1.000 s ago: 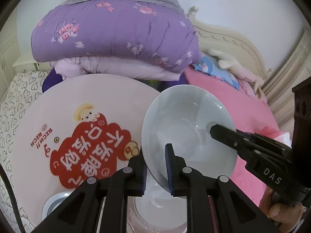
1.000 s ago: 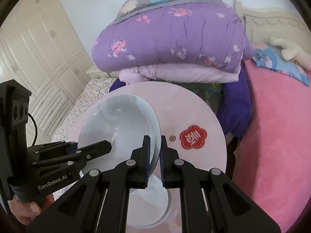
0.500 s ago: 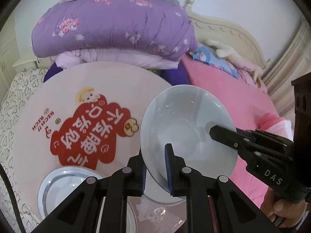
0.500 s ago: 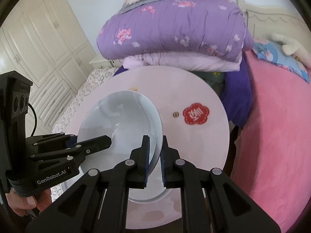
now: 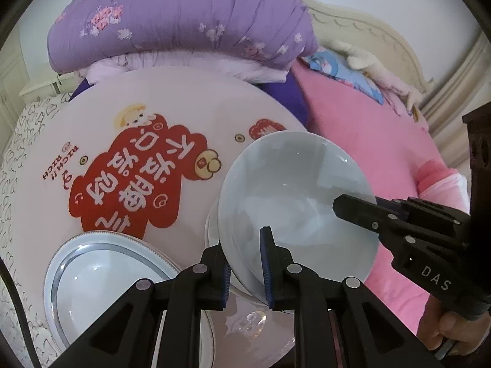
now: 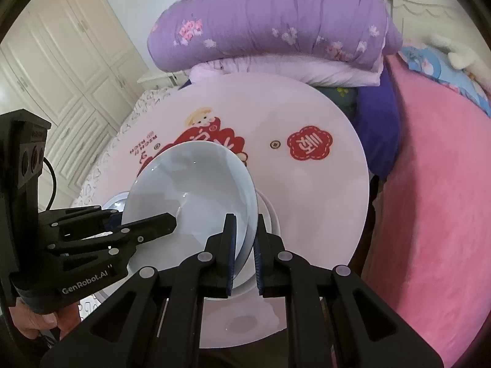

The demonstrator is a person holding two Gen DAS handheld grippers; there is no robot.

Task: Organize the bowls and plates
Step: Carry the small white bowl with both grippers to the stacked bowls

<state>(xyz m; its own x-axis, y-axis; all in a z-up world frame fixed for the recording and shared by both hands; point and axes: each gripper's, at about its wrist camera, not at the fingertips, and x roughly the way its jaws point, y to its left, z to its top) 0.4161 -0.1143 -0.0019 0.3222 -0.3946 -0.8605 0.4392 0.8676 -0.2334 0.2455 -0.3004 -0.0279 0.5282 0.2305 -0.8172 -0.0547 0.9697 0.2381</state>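
Note:
A pale blue bowl (image 5: 294, 202) (image 6: 196, 190) hangs above a round pink table (image 5: 184, 104) (image 6: 322, 190). My left gripper (image 5: 245, 260) is shut on its near rim, and my right gripper (image 6: 245, 245) is shut on the opposite rim. The right gripper also shows in the left wrist view (image 5: 337, 207); the left gripper shows in the right wrist view (image 6: 172, 219). A white dish (image 5: 211, 227) (image 6: 270, 214) sits right under the bowl. A silver-rimmed plate (image 5: 101, 279) lies at the near left of the table.
A red printed logo (image 5: 138, 178) covers the table's middle. Folded purple quilts (image 5: 181, 21) are stacked behind the table. A pink bedspread (image 6: 435, 199) lies to the right. White wardrobe doors (image 6: 58, 58) stand at the left.
Both grippers have carried the bowl lower and nearer over the table. The silver-rimmed plate and the white dish under the bowl have come more into view.

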